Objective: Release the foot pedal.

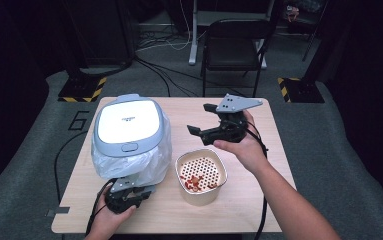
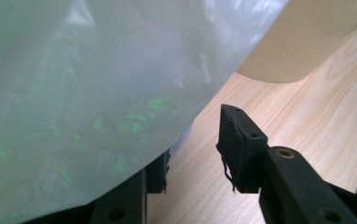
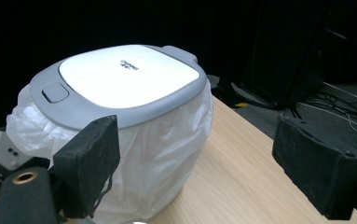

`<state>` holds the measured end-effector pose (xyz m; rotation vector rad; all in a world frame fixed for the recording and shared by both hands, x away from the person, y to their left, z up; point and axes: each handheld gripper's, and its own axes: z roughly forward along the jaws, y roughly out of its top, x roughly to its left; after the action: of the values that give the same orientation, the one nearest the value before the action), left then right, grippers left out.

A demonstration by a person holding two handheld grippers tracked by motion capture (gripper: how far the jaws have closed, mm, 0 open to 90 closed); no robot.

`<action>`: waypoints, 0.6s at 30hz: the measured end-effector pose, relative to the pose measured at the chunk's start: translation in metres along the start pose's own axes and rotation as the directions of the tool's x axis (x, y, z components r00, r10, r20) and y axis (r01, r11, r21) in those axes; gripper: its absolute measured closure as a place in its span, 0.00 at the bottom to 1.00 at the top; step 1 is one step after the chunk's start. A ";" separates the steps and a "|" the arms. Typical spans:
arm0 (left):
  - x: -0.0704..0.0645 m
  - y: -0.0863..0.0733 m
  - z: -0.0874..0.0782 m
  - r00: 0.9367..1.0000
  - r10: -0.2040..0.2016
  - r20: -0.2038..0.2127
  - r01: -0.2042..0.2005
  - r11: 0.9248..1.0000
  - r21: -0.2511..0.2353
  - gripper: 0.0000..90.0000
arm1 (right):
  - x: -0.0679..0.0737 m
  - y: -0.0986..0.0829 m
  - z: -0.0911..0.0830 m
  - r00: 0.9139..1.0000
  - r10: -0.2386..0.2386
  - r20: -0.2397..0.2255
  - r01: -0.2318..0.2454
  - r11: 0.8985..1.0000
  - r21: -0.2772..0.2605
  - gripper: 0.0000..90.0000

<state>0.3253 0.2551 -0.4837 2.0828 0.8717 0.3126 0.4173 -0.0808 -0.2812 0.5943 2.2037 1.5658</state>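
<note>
My left gripper (image 1: pixel 138 192) sits low at the near left of the table (image 1: pixel 249 210), right against the near side of the bin (image 1: pixel 129 125). Its jaws stand apart: in the left gripper view one jaw is bare over the wood while the other is tucked under the hanging bag (image 2: pixel 97 93), so the plastic drapes over it, and I cannot tell whether the pad actually touches the film. The bag is translucent white, crumpled, and spills out from under the bin's grey-rimmed lid (image 1: pixel 127 120), which is shut

My right gripper (image 1: pixel 199 119) hovers above the table to the right of the bin, well apart from it, pointing left toward it. Its jaws are wide apart and hold nothing; in the right gripper view the bin (image 3: pixel 115 121) stands between and beyond the two black pads (image 3: pixel 92 163), with the lid (image 3: pixel 120 77) seen from above and the bag (image 3: pixel 167 154) bulging below it

The cup (image 1: pixel 201 175) stands on the table just right of the bin and near my right wrist, upright, a perforated insert inside with red bits on it
</note>
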 end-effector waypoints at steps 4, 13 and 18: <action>-0.009 0.002 -0.009 0.983 -0.182 -0.011 0.182 0.983 0.007 0.64 | -0.004 -0.006 -0.009 1.000 0.006 0.019 -0.006 1.000 -0.001 0.16; 0.004 -0.002 -0.040 0.994 -0.105 -0.013 0.105 0.994 -0.002 0.60 | -0.015 -0.027 -0.033 0.997 0.038 0.073 -0.039 0.999 0.006 0.18; 0.008 -0.009 -0.053 0.992 -0.125 -0.032 0.124 0.992 -0.019 0.60 | -0.019 -0.044 -0.050 0.993 0.037 0.112 -0.039 0.999 0.019 0.22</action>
<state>0.3007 0.2962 -0.4584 2.0029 1.0109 0.2872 0.4016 -0.1435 -0.3065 0.7161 2.1405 1.4919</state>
